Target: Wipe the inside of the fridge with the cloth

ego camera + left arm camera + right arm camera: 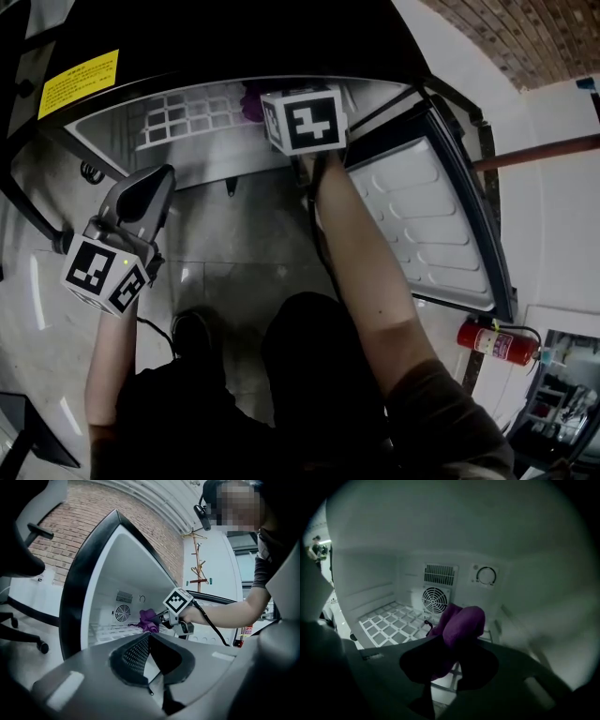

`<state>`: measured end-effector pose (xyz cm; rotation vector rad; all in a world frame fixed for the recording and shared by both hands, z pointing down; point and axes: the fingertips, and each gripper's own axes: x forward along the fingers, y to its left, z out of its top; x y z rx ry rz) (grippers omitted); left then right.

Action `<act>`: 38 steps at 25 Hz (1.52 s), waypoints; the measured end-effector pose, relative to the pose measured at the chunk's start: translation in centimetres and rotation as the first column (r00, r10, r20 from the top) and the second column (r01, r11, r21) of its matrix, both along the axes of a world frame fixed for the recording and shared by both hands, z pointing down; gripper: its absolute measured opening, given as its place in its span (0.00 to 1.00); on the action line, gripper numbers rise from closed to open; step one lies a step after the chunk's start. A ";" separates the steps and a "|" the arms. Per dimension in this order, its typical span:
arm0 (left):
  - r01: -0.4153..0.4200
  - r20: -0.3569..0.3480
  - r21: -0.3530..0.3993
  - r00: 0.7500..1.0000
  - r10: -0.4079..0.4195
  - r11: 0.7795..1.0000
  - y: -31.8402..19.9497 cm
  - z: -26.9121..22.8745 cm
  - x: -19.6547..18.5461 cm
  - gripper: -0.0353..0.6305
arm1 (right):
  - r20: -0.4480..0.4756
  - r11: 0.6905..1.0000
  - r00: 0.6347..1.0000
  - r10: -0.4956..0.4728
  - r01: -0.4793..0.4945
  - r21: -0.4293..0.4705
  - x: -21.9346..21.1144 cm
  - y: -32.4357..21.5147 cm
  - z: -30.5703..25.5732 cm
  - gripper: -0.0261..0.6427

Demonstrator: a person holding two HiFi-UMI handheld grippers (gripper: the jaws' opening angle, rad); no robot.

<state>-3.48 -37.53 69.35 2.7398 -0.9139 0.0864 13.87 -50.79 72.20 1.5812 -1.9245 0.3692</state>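
Brick-walled room, open fridge (202, 159) | right gripper (452, 646) fingers pinched the purple cloth (461, 620) above the wire shelf (389, 620) | left gripper (149, 637) fingers were pressed together, empty, outside | step likely needed flat, overlapping strokes.

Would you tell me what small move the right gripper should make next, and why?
Probably ease the right gripper forward until the purple cloth meets the back wall: the cloth is clamped in its jaws inside the fridge, seemingly short of the fan grille.
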 end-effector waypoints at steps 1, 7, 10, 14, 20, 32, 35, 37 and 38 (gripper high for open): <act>0.005 -0.002 -0.005 1.000 -0.005 1.000 -0.1 0.0 0.0 0.08 | 0.004 0.999 0.999 0.034 -0.034 0.002 1.1 0.2 -0.1 0.16; -0.019 0.010 -0.027 1.000 0.019 0.999 0.0 0.7 1.1 0.08 | 0.061 0.989 0.988 0.143 -0.145 0.027 4.1 1.5 -0.5 0.15; -0.043 0.015 -0.003 0.999 0.043 0.999 -0.1 0.1 2.2 0.08 | 0.108 0.982 0.990 0.090 -0.106 0.156 2.8 1.9 -3.3 0.15; -0.073 0.020 0.072 0.997 0.072 0.995 -0.7 -2.2 3.7 0.08 | 0.228 0.932 0.964 0.137 -0.203 0.299 3.4 2.2 -7.2 0.15; -0.128 0.024 0.106 0.992 0.127 0.986 0.0 -3.1 5.7 0.08 | 0.483 0.904 0.832 0.274 -0.393 0.165 5.5 3.1 -5.1 0.15; -0.127 0.073 -0.021 0.989 0.128 0.992 1.4 4.4 4.5 0.08 | 0.578 0.904 0.749 0.325 -0.426 0.042 5.5 5.2 0.3 0.16; -0.123 0.072 -0.030 0.990 0.125 0.992 1.4 5.1 4.4 0.08 | 0.630 0.921 0.729 0.268 -0.385 0.054 4.4 5.5 0.1 0.16; -0.124 0.070 -0.032 0.990 0.126 0.992 1.4 5.6 4.3 0.08 | 0.653 0.951 0.738 0.172 -0.297 0.086 2.5 6.0 -0.1 0.16; -0.123 0.072 -0.038 0.989 0.126 0.992 1.5 6.0 4.2 0.08 | 0.647 0.966 0.755 0.108 -0.234 0.111 1.3 6.4 -0.2 0.16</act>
